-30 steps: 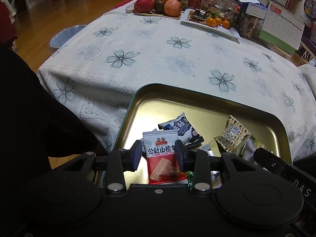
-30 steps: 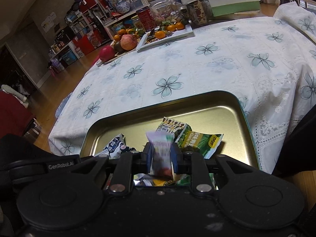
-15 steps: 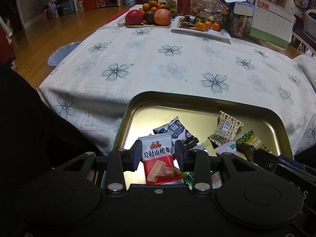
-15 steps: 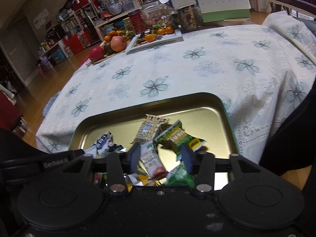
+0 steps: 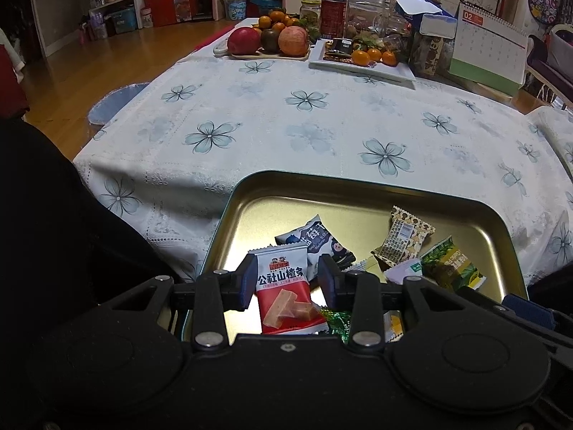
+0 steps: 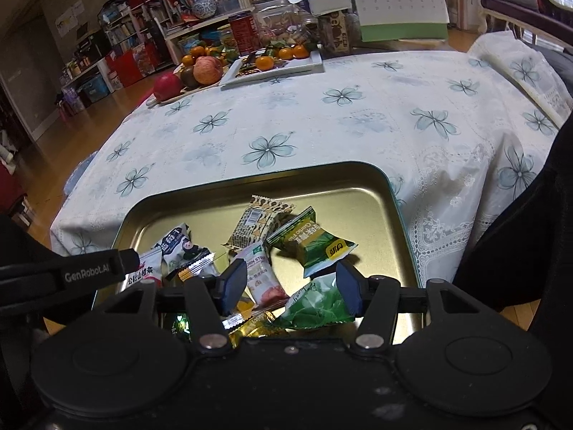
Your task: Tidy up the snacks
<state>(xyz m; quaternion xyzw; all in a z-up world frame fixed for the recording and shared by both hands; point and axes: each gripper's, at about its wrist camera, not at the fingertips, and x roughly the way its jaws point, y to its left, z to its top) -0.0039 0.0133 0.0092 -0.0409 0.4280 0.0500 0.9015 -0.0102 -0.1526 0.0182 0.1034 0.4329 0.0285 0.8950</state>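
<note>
Left gripper (image 5: 287, 274) jaws hold the red packet (image 5: 286, 288) upright over the tray (image 5: 358, 186); right gripper (image 6: 292, 281) jaws gape, empty, above loose snacks (image 6: 311, 242).

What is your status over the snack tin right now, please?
Left gripper holds red hawthorn packet. Right gripper open, empty. Gold tin holds loose snacks. Nothing blocking.

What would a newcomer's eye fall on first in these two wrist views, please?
Probably the gold tin tray at the near table edge, littered with snack packets. Next, the red hawthorn packet between the fingers of the left gripper, while the right gripper stands open over the pile. At the far end, a fruit board with apples and oranges draws the eye.
</note>
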